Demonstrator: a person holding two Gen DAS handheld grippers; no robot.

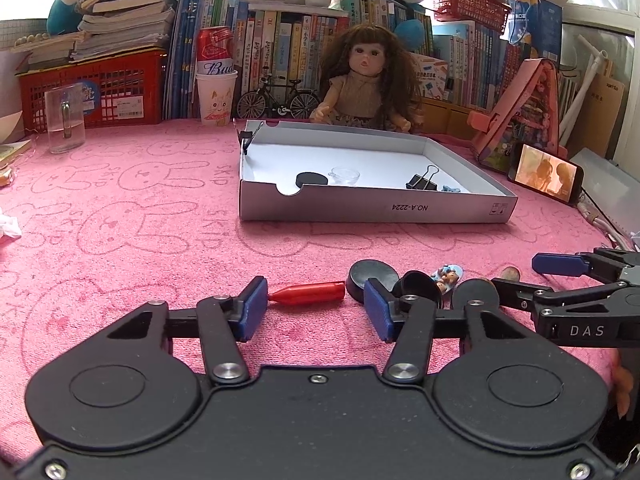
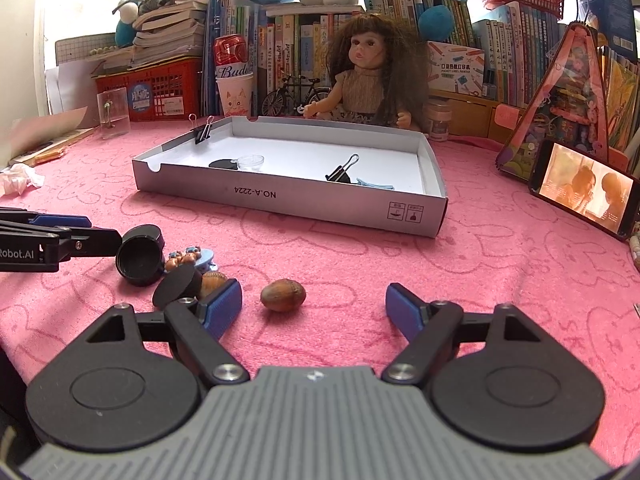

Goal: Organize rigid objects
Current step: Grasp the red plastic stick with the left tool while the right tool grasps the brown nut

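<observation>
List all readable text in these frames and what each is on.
"NO.A-2224", printed upside down: front wall of the white box
"Bud…", cut off: red can
"DAS": right gripper, seen from the left wrist
"Robot.AI": left gripper, seen from the right wrist
Book spines and the printer carton: too small to read

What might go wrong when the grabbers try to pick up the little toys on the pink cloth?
1. The red cap lies between the left gripper's fingers beside a crowded pile of black lids, so a finger may nudge the pile.
2. The brown nut before the open right gripper looks round and might roll away.
3. The two grippers sit close and might bump.
</observation>
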